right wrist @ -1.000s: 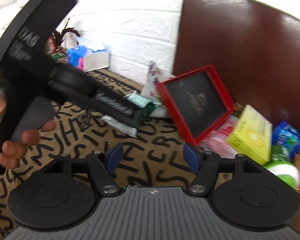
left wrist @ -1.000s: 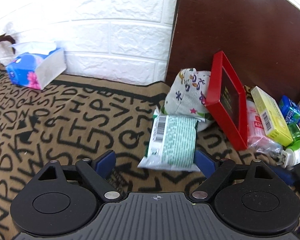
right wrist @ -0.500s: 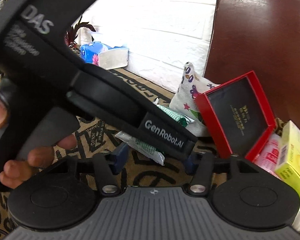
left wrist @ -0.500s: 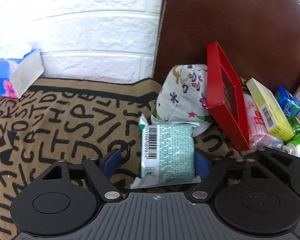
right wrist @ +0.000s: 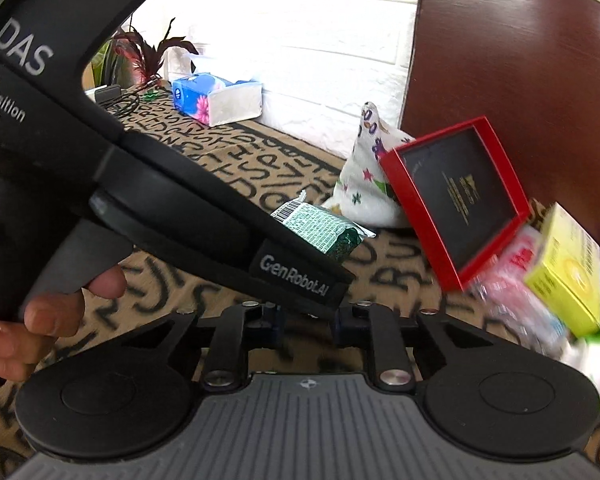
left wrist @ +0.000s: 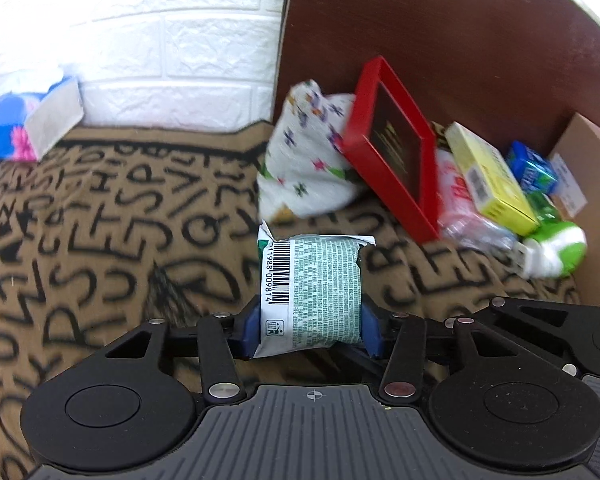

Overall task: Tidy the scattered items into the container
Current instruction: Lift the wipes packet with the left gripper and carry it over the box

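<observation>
My left gripper point(left wrist: 310, 330) is shut on a green snack packet point(left wrist: 314, 292) with a barcode, held just above the letter-print cloth. The packet also shows in the right wrist view point(right wrist: 324, 226), sticking out of the left tool. My right gripper point(right wrist: 308, 318) sits close behind the left tool, its blue pads narrowly apart with nothing between them. A red tray point(left wrist: 396, 152) leans on a patterned pouch point(left wrist: 304, 168). A yellow box point(left wrist: 488, 176), pink packet point(left wrist: 460, 204), blue packet point(left wrist: 532, 168) and green-white bottle point(left wrist: 556, 248) lie beside a cardboard box point(left wrist: 592, 168).
A blue tissue box point(left wrist: 24, 124) stands at the far left by the white brick wall point(left wrist: 160, 40). A dark brown board point(left wrist: 440, 40) rises behind the pile. The left tool's body point(right wrist: 140, 168) and a hand point(right wrist: 40, 320) fill the right view's left side.
My left gripper closed on the green packet and lifted it slightly. My right gripper moved in closer behind the left tool and its pads narrowed.
</observation>
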Tool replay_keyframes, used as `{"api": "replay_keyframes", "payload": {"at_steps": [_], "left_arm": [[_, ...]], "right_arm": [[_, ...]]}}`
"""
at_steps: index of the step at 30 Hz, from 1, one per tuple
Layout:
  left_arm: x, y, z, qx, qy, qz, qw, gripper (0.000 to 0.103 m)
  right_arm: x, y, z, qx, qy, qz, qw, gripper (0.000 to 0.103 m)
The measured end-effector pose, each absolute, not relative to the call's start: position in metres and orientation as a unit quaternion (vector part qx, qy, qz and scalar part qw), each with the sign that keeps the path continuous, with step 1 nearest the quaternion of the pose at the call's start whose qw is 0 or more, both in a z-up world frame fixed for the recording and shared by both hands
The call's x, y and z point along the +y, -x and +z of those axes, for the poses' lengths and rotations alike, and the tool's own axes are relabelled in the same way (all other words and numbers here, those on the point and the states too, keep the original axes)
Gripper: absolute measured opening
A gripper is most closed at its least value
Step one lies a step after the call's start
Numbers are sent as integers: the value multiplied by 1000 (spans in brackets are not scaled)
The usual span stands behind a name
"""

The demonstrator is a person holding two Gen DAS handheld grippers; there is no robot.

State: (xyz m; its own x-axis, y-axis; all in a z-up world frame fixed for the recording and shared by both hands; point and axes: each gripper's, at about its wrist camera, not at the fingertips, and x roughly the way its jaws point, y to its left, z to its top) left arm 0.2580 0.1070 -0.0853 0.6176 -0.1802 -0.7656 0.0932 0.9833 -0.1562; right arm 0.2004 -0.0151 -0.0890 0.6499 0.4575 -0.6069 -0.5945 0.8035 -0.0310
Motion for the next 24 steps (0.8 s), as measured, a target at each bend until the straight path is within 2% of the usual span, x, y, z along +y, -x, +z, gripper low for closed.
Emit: {"api": "replay_keyframes", "payload": {"at_steps": [12,24], "left_arm": [[68,-172,-82,451,75,-106,883,55],[-3,-106,-61,439,52,-159,883,55]], "right_arm": [[-63,-120,-79,316,98,267,905,24],[-128,-39,-56,289,70,211,931,22]]}}
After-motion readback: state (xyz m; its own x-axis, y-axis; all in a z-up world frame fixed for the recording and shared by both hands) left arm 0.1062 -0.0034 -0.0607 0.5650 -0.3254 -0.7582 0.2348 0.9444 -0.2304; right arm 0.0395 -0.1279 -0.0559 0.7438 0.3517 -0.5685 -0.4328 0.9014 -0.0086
